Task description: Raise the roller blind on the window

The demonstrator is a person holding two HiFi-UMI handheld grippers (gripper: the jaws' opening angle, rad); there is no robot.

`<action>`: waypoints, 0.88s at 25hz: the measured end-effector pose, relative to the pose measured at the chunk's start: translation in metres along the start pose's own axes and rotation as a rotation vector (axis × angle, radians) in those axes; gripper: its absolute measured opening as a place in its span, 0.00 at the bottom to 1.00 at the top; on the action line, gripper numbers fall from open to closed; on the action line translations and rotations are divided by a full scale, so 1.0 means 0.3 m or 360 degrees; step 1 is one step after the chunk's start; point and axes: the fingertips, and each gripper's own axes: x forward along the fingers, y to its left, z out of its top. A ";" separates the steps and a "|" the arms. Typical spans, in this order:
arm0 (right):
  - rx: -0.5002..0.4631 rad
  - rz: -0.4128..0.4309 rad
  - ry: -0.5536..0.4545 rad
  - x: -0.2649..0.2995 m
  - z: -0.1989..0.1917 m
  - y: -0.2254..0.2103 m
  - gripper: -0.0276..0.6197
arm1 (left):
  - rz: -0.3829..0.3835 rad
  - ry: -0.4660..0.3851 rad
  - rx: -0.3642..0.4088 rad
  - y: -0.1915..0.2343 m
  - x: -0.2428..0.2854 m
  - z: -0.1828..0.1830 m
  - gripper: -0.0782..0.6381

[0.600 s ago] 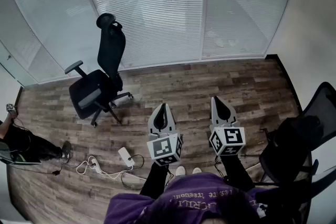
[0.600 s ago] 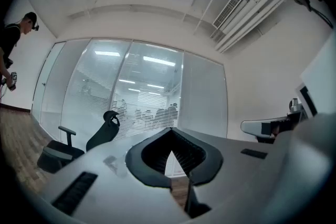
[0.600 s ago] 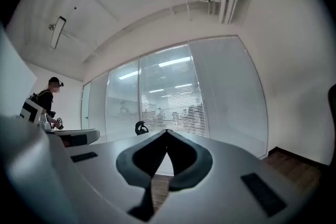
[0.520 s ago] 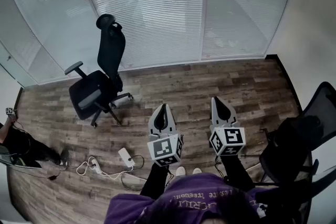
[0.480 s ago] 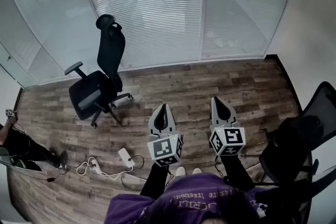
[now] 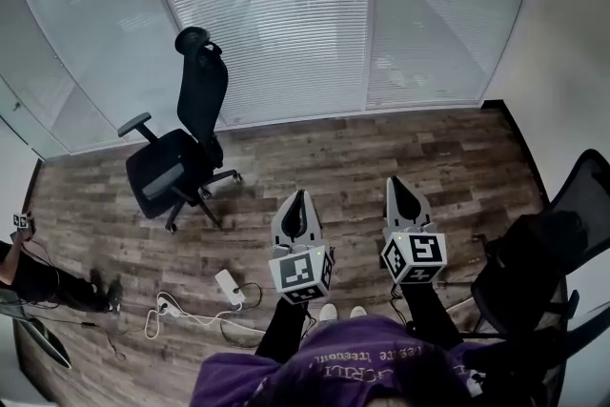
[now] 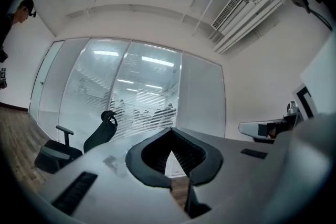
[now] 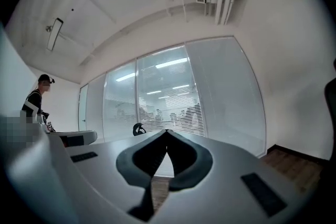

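Observation:
A slatted blind point(image 6: 276, 14) hangs lowered behind the middle panel of the glass wall, across the wooden floor from me. It also shows as the blind point(image 7: 142, 107) in the left gripper view and the blind point(image 8: 168, 107) in the right gripper view. My left gripper point(image 6: 294, 198) and right gripper point(image 6: 397, 184) are held side by side over the floor, both pointing level at the glass and well short of it. Seen from their own cameras, the left gripper point(image 7: 171, 130) and right gripper point(image 8: 167, 131) are each shut, tips touching, with nothing between them.
A black office chair point(image 6: 181, 148) stands on the floor to the left of the grippers, in front of the glass. Another black chair point(image 6: 553, 253) is close on my right. A white power strip point(image 6: 229, 286) with cables lies low on the left. A person point(image 6: 29, 276) is at the left edge.
The person at the left edge has shifted further out of view and the white cable on the floor has moved with them. Both grippers have stayed almost in place.

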 end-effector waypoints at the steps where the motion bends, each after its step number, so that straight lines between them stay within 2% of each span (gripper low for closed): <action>1: -0.0002 -0.0018 -0.0010 0.002 -0.001 -0.007 0.04 | -0.0002 0.0003 0.0001 0.001 0.000 -0.002 0.11; 10: -0.0033 -0.0061 -0.0048 0.031 -0.012 0.016 0.04 | 0.0009 0.0013 -0.0023 0.074 -0.009 0.000 0.11; 15: -0.0037 -0.0077 -0.0064 0.065 -0.007 0.059 0.04 | 0.0017 -0.0036 -0.0019 0.150 0.003 0.033 0.11; 22: -0.0090 -0.0139 -0.0043 0.114 -0.024 0.077 0.04 | -0.0070 -0.0049 -0.0024 0.176 0.059 0.019 0.11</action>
